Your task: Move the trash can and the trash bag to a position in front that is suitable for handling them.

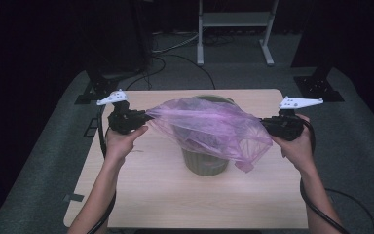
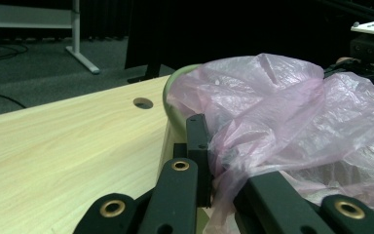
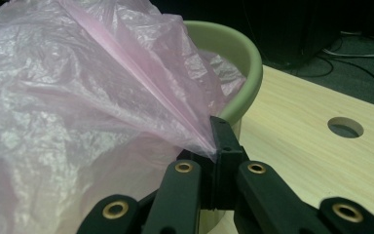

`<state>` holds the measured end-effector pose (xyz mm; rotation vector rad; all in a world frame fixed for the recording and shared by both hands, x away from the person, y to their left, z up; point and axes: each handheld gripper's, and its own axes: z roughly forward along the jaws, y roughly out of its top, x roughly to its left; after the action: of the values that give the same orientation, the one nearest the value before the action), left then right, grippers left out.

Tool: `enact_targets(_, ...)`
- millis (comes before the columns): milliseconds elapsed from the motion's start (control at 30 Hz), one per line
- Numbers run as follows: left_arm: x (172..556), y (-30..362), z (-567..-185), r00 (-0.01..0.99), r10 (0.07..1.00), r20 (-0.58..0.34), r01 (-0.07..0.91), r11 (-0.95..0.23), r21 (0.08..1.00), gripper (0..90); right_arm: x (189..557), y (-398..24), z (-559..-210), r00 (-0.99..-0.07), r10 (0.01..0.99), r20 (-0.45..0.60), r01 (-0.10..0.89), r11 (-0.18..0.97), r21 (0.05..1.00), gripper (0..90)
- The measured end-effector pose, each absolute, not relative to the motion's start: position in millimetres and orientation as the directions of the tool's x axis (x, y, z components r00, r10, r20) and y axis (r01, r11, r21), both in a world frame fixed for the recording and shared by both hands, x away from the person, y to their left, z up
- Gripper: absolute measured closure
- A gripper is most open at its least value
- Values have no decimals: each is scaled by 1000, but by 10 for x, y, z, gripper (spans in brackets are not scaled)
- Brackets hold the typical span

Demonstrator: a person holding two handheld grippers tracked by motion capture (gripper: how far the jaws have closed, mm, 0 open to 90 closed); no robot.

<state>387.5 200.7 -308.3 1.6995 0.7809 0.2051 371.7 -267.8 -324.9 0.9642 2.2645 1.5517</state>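
**Pink bag stretched over the bin, rim not yet lined**

The pink plastic bag (image 1: 209, 127) is hanging spread above the olive-green bin (image 1: 205, 163), which is standing upright near the middle of the counter (image 1: 141, 195); the film is draping over the bin's mouth and part of it is sagging inside, while a loose corner is trailing down past the bin's side toward 4 o'clock; in the right gripper view the bin's rounded rim (image 3: 246, 63) is showing bare at 1 o'clock of the bag, so I judge that the bag is positioned over the opening but its edge is not yet folded down around the rim; what seems left is lowering the mouth, tucking the body inside and cuffing the edge all the way round.

The left gripper (image 1: 137, 118), at 9 o'clock of the bin, is clamping a gathered fold of the bag, its jaws pinched together with the film bunched between them, as the left gripper view (image 2: 214, 161) is showing; the right gripper (image 1: 268, 125), at 3 o'clock of the bin, is likewise squeezing tight on the opposite edge, the plastic fanning out from its closed tips (image 3: 219, 141); both are pulling the film taut between them, each sitting just beside the bin without touching it as far as I can tell.
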Motion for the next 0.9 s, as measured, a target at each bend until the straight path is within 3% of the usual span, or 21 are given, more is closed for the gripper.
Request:
enact_targets(333,3860,2081,-3238,758,594,-271,400,-94,912,870,3734,-2694,-3374,-753,627,200,408,206,889,892)
enact_targets(433,3838,2069,-3225,778,566,-273,392,-99,914,777,3719,-2712,-3360,-757,619,209,404,192,894,756)
enact_targets(567,3790,2046,-3158,797,551,-249,367,-114,923,765,3657,-2774,-3309,-759,619,201,393,190,900,667)
enact_targets(900,3775,2065,-3127,799,551,-241,359,-116,926,774,3516,-2965,-3284,-755,630,183,378,190,906,602)
